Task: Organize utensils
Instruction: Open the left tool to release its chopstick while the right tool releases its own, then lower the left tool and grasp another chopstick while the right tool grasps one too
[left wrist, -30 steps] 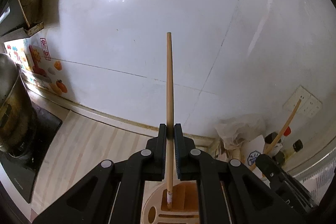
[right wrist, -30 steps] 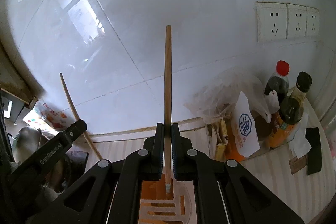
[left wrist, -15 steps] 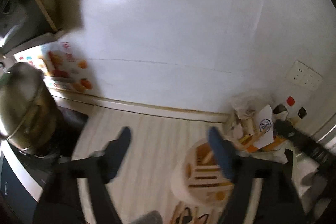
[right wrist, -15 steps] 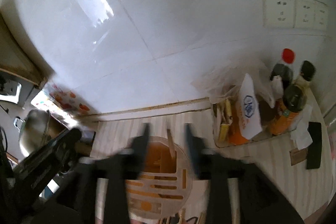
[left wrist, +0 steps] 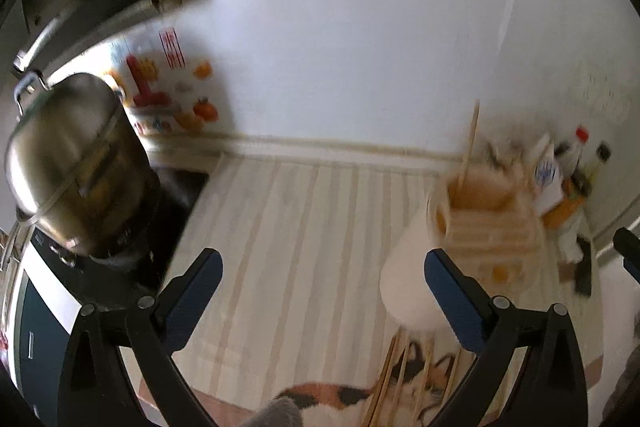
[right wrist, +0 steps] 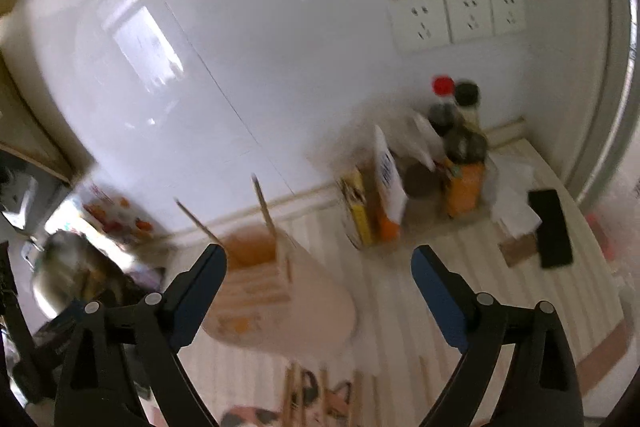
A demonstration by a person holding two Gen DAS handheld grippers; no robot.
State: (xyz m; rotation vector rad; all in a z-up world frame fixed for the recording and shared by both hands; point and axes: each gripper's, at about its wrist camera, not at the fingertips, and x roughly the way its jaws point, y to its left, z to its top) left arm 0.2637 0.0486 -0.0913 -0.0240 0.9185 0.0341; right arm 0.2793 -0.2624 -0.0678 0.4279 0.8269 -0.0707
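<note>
A white utensil holder (left wrist: 408, 279) with an orange slotted top stands on the striped counter, also in the right wrist view (right wrist: 280, 307). Wooden chopsticks stand in it: one (left wrist: 468, 147) in the left wrist view, two (right wrist: 264, 207) in the right wrist view. More chopsticks (left wrist: 400, 379) lie on a cat-print mat in front of the holder. My left gripper (left wrist: 320, 291) is open and empty, left of the holder. My right gripper (right wrist: 318, 283) is open and empty, above and just right of the holder. Both views are blurred.
A steel pot (left wrist: 72, 163) sits on a black cooktop at the left. Sauce bottles (right wrist: 460, 147), packets and a bag crowd the back right corner by the wall sockets (right wrist: 456, 15). A black object (right wrist: 550, 227) lies on the counter at the right.
Both grippers were shut on upright chopsticks over the holder. They have opened, the chopsticks now stand in the holder, and both grippers have pulled up and back.
</note>
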